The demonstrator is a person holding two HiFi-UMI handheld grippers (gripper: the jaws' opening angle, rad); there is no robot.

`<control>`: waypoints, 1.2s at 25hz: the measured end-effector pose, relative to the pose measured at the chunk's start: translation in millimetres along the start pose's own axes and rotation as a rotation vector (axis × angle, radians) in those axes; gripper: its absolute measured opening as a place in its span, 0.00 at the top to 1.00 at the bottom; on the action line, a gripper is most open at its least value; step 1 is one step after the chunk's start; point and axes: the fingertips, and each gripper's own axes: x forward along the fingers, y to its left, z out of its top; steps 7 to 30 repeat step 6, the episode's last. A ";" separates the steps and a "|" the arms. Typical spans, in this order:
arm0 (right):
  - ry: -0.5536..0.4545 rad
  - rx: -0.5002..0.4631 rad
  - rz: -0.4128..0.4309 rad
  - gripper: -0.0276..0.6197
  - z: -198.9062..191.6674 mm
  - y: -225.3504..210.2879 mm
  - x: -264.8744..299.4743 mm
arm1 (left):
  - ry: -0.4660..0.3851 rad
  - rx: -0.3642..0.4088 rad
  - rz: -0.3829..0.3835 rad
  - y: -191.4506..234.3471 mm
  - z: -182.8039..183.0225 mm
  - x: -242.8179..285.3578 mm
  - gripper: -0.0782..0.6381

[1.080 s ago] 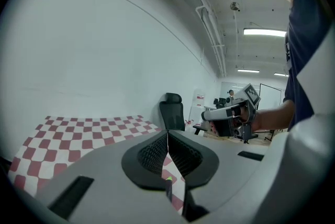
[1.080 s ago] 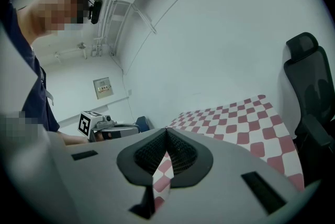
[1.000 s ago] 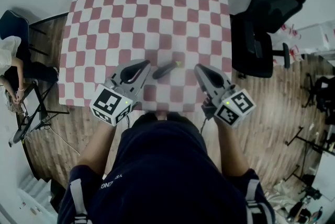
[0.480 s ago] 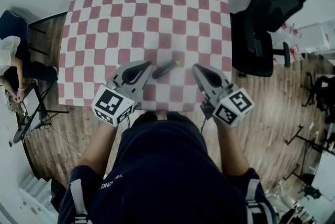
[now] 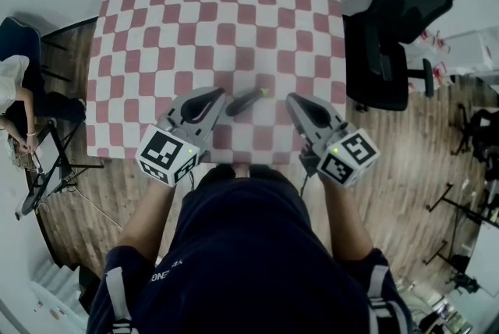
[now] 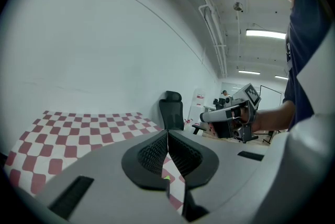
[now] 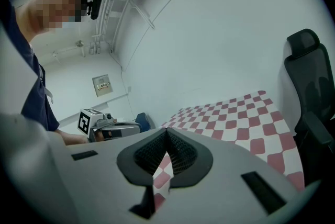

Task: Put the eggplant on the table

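A dark purple eggplant (image 5: 246,101) with a green stem end lies on the red-and-white checkered table (image 5: 218,12), near its front edge. It rests between my two grippers and neither touches it. In the head view my left gripper (image 5: 218,96) is just left of it, jaws shut and empty. My right gripper (image 5: 294,101) is a little to its right, also shut and empty. The left gripper view shows its jaws (image 6: 167,136) pressed together, with the right gripper (image 6: 230,115) across from it. In the right gripper view the jaws (image 7: 166,134) are closed too.
A black office chair (image 5: 398,20) stands off the table's right side on the wooden floor. Another person (image 5: 15,94) sits at the far left, beside a stand. A white wall lies behind the table.
Almost nothing: the left gripper's aim has shifted slightly over the table. The eggplant lies where it was and both grippers stay shut.
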 end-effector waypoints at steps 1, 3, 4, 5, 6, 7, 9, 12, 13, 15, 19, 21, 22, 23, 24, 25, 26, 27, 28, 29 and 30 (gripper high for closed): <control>0.000 0.000 0.000 0.93 0.0 -0.5 0.4 | 0.001 0.000 0.000 0.3 -0.4 0.8 0.85; 0.001 0.000 0.001 0.93 0.1 -1.2 1.2 | 0.003 -0.002 0.001 1.5 -1.9 2.0 0.85; 0.002 0.000 0.002 0.93 0.2 -1.6 2.0 | 0.004 -0.003 0.003 2.5 -2.8 2.5 0.85; 0.003 -0.001 0.002 0.93 0.4 -2.0 2.8 | 0.006 -0.004 0.004 3.7 -3.6 3.0 0.85; 0.003 -0.003 0.003 0.93 0.7 -2.4 3.7 | 0.007 -0.005 0.005 4.8 -4.5 3.4 0.85; 0.003 -0.003 0.003 0.93 0.7 -2.4 3.7 | 0.007 -0.005 0.005 4.8 -4.5 3.4 0.85; 0.003 -0.003 0.003 0.93 0.7 -2.4 3.7 | 0.007 -0.005 0.005 4.8 -4.5 3.4 0.85; 0.003 -0.003 0.003 0.93 0.7 -2.4 3.7 | 0.007 -0.005 0.005 4.8 -4.5 3.4 0.85; 0.003 -0.003 0.003 0.93 0.7 -2.4 3.7 | 0.007 -0.005 0.005 4.8 -4.5 3.4 0.85; 0.003 -0.003 0.003 0.93 0.7 -2.4 3.7 | 0.007 -0.005 0.005 4.8 -4.5 3.4 0.85; 0.003 -0.003 0.003 0.93 0.7 -2.4 3.7 | 0.007 -0.005 0.005 4.8 -4.5 3.4 0.85; 0.003 -0.003 0.003 0.93 0.7 -2.4 3.7 | 0.007 -0.005 0.005 4.8 -4.5 3.4 0.85; 0.003 -0.003 0.003 0.93 0.7 -2.4 3.7 | 0.007 -0.005 0.005 4.8 -4.5 3.4 0.85; 0.003 -0.003 0.003 0.93 0.7 -2.4 3.7 | 0.007 -0.005 0.005 4.8 -4.5 3.4 0.85; 0.003 -0.003 0.003 0.93 0.7 -2.4 3.7 | 0.007 -0.005 0.005 4.8 -4.5 3.4 0.85; 0.003 -0.003 0.003 0.93 0.7 -2.4 3.7 | 0.007 -0.005 0.005 4.8 -4.5 3.4 0.85; 0.003 -0.003 0.003 0.93 0.7 -2.4 3.7 | 0.007 -0.005 0.005 4.8 -4.5 3.4 0.85; 0.003 -0.003 0.003 0.93 0.7 -2.4 3.7 | 0.007 -0.005 0.005 4.8 -4.5 3.4 0.85; 0.003 -0.003 0.003 0.93 0.7 -2.4 3.7 | 0.007 -0.005 0.005 4.8 -4.5 3.4 0.85; 0.003 -0.003 0.003 0.93 0.7 -2.4 3.7 | 0.007 -0.005 0.005 4.8 -4.5 3.4 0.85; 0.003 -0.003 0.003 0.93 0.7 -2.4 3.7 | 0.007 -0.005 0.005 4.8 -4.5 3.4 0.85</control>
